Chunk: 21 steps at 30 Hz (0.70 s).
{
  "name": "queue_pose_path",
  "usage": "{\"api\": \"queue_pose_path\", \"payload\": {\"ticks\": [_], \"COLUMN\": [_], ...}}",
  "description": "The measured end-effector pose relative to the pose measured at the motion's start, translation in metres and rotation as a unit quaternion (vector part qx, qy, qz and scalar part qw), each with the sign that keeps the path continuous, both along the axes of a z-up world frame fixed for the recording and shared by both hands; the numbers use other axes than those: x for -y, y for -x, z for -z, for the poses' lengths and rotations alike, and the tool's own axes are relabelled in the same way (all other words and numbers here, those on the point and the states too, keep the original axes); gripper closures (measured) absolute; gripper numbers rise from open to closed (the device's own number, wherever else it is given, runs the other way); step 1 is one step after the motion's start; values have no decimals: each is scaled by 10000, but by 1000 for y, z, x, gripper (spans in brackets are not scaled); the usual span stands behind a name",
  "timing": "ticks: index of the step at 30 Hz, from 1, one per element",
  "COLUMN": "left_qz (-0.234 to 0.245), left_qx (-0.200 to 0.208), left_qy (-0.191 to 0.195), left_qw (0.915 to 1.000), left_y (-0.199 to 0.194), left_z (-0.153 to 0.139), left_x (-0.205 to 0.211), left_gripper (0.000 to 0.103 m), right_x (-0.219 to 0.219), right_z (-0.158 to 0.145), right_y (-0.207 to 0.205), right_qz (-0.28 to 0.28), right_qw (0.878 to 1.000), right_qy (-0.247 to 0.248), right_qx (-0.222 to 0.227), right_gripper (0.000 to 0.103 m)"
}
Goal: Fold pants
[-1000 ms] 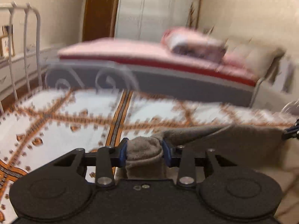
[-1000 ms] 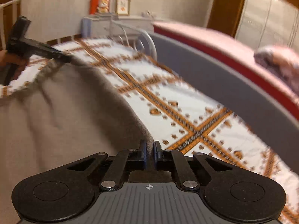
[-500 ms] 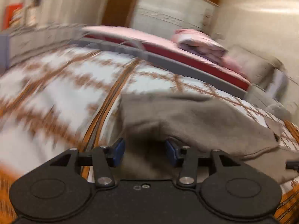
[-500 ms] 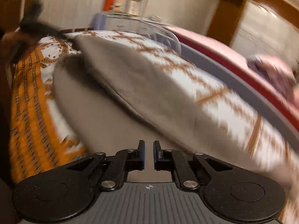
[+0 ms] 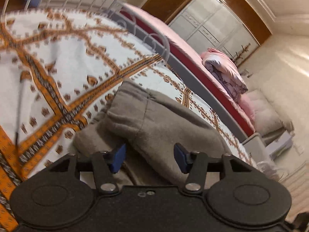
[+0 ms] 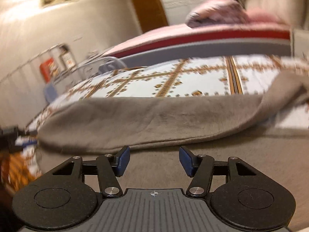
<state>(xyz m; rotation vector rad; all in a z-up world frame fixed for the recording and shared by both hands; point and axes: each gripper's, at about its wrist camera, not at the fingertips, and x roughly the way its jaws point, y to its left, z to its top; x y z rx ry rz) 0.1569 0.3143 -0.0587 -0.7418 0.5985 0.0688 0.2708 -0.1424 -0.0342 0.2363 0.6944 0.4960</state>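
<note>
The grey pants (image 5: 158,119) lie folded over on themselves on a white and orange patterned bedspread (image 5: 58,58). My left gripper (image 5: 149,159) sits low at the near end of the fold. Its jaws are opening, and a ridge of cloth lies between the blue pads (image 5: 117,158) without being pressed. In the right wrist view the folded top layer of the pants (image 6: 144,116) runs across the picture. My right gripper (image 6: 154,161) hovers just over the lower layer, its jaws opening, with nothing pinched between them.
A second bed with a pink sheet (image 5: 173,38) stands alongside, with a folded pink quilt (image 5: 224,67) on it. White metal bed rails (image 5: 154,42) run between the two beds. A wardrobe (image 5: 212,25) stands at the far wall.
Both grippers carried the pants' edge across and down onto the bed, rolling as they went. The cloth now lies doubled over, and both sets of jaws have parted and let go of it.
</note>
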Motion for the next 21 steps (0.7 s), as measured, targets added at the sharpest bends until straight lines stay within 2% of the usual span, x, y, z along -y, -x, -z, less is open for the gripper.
{"api": "queue_pose_path", "payload": {"ticks": [3, 6, 9, 11, 13, 14, 16, 19, 21], "left_qz": [-44, -80, -111, -218, -296, -290, -237, -64, 60], "left_qx": [78, 79, 89, 61, 41, 34, 175, 540, 770], "left_qy": [435, 737, 851, 853, 758, 707, 609, 427, 285], "left_qw": [9990, 9972, 9963, 9961, 9967, 9971, 9977, 9976, 9966], "left_y": [-1, -8, -19, -26, -31, -32, -32, -26, -14], "left_z": [11, 19, 24, 26, 26, 25, 18, -4, -23], "left_x": [-6, -11, -15, -17, -18, -19, -19, -16, -14], "left_gripper": [59, 59, 64, 73, 84, 87, 91, 93, 93], "right_x": [18, 33, 43, 48, 55, 56, 57, 52, 56], "right_z": [15, 28, 42, 44, 47, 48, 45, 21, 0], "right_y": [-21, -42, -62, -72, -86, -92, -95, -78, -62], "right_qz": [315, 604, 851, 1003, 1171, 1261, 1233, 940, 785], "right_qw": [9964, 9877, 9760, 9688, 9621, 9615, 9642, 9792, 9832], "right_qy": [-608, -1182, -1676, -1943, -2093, -2012, -1910, -1618, -1589], "right_qx": [-495, -829, -1099, -1170, -1296, -1384, -1367, -787, -432], "right_gripper": [46, 46, 46, 46, 77, 96, 97, 97, 97]}}
